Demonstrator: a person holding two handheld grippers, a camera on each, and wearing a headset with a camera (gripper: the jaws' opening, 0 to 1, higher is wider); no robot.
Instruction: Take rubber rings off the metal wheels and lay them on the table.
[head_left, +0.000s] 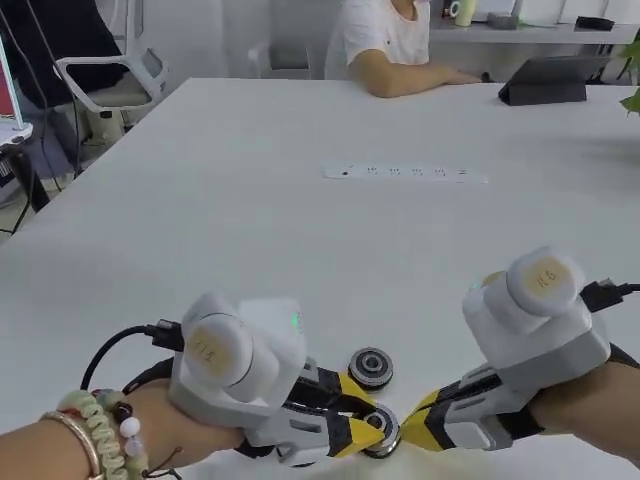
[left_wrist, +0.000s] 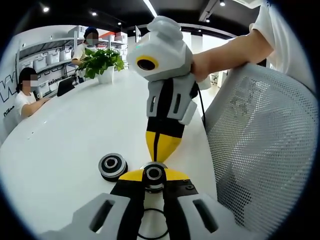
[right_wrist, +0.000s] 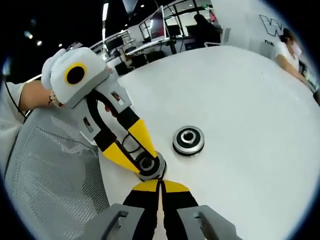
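A wide white tabletop (head_left: 300, 240) carries a white power strip (head_left: 405, 173) at its middle and a dark tablet (head_left: 548, 82) propped at the far right. A black-ringed metal wheel (head_left: 371, 366) lies flat near the front edge, a second wheel (head_left: 382, 428) just nearer.

Bright, even overhead light; white tabletop (head_left: 300, 220) near washed-out, w/ only a faint soft shadow round the loose metal wheel (head_left: 371, 366). Ceiling strip light (left_wrist: 150, 6) & spot lamps (left_wrist: 46, 9) glare in gripper views. Heavy fisheye bending twd edges there; head view crisp, lines straight.
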